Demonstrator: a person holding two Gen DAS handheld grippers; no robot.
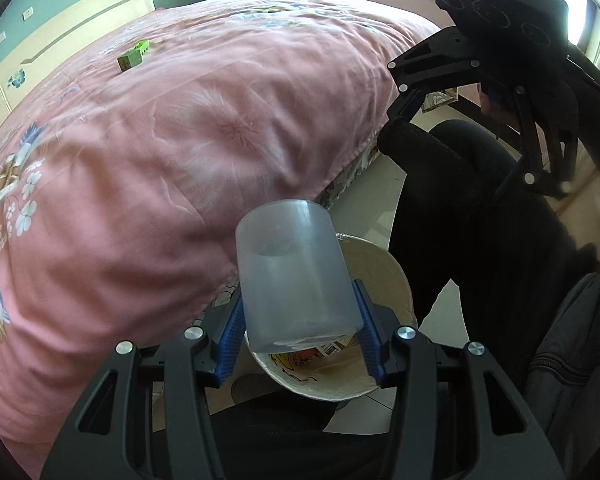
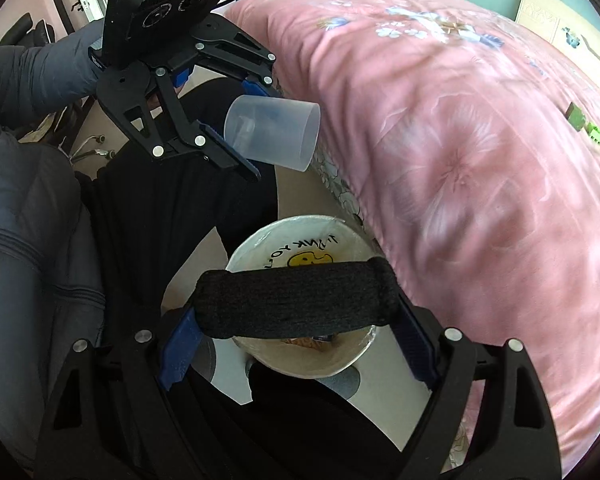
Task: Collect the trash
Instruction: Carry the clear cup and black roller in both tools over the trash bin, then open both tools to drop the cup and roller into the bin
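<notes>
Clamped in the left hand-held gripper (image 1: 300,344), a clear plastic cup (image 1: 292,276) is held tilted right over the trash bin (image 1: 396,280). A black roll (image 2: 296,300) is gripped crosswise by the right hand-held gripper (image 2: 300,344), also above the bin.

My left gripper (image 1: 300,344) and right gripper (image 2: 296,344) have black frames, silver screws, ribbed blue pads; behind them, a grey-blue quilted sleeve (image 2: 40,72).
</notes>
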